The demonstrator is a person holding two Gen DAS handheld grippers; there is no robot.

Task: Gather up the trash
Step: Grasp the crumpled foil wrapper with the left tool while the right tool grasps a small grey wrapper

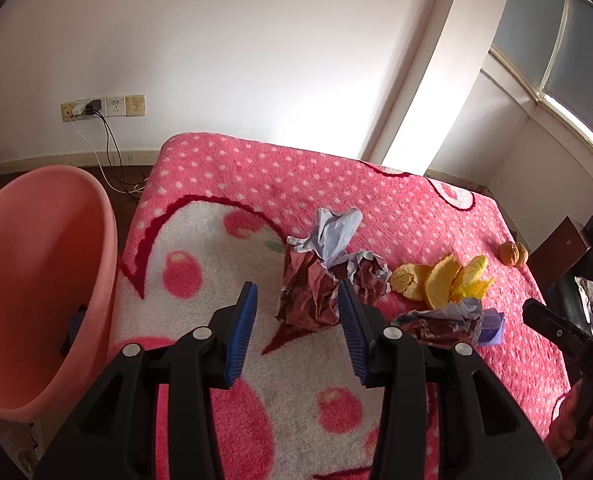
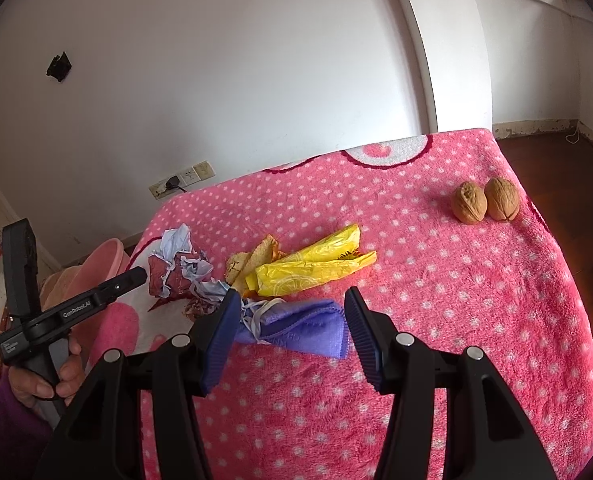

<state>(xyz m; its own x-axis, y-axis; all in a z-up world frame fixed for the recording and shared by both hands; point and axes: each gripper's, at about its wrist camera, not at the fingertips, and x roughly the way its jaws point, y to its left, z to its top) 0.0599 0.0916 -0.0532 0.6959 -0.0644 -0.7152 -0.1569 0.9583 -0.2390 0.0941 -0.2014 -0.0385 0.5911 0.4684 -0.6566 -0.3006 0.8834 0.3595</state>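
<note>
Left gripper (image 1: 296, 316) is hovering wide open, empty, before the wrapper (image 1: 316, 288); close centrally, then carry to the bin (image 1: 36, 280) left of it. Right gripper (image 2: 292, 340) is likewise gaping empty.

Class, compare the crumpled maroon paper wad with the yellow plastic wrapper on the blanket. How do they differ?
The crumpled maroon paper wad is dark, bunched and stands tall; the yellow plastic wrapper is bright, glossy, long and lies flat. The wad lies nearer the pink bin. Both rest ungripped on the blanket.
</note>
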